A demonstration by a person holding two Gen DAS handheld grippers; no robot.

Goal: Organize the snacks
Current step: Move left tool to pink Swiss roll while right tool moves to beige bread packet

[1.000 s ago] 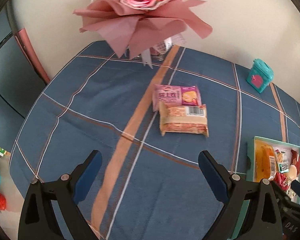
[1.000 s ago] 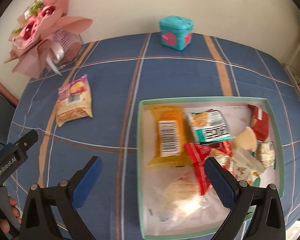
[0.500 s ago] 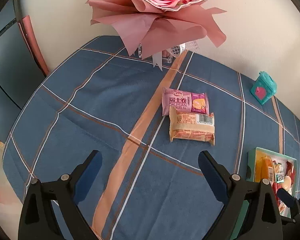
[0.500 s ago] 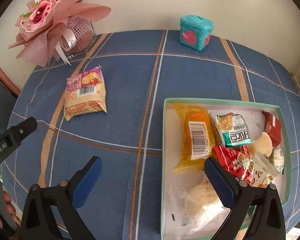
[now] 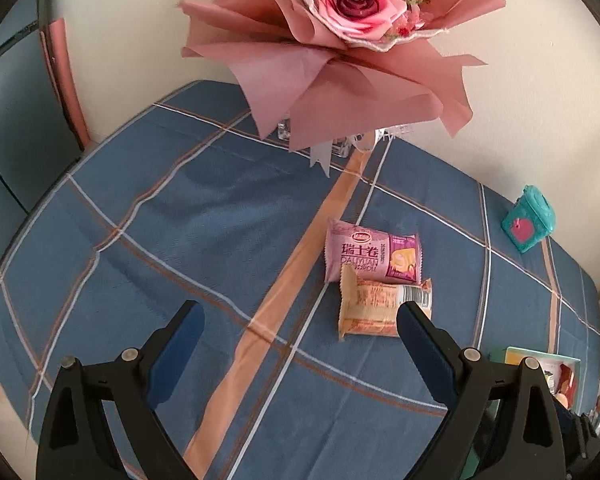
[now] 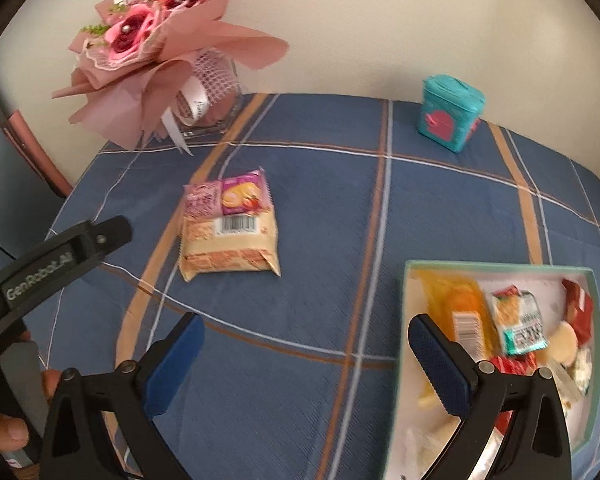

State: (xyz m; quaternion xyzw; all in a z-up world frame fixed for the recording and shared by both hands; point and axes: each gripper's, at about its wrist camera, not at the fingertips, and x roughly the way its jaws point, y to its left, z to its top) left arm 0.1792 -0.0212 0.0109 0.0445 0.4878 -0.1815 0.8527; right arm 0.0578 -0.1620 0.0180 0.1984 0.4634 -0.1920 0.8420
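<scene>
Snacks awaited sorting as the left gripper [image 5: 298,340] and right gripper [image 6: 306,350], fingers wide and empty, hovered over the plaid-clothed surface [image 6: 340,208], two stray packets, a pink Swiss-roll pack [image 5: 374,256] overlapped by a beige wafer pack [image 5: 380,306], lying well apart from the half-filled green tray [image 6: 500,267], seemingly their destination.

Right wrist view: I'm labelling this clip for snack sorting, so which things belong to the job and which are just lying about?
Part of the job:
- pink snack pack
- beige snack pack, overlapping it
- green-rimmed box holding packets
- open left claw
- open right claw

Just lying about:
- pink bouquet
- teal tin
- blue plaid tablecloth
</scene>
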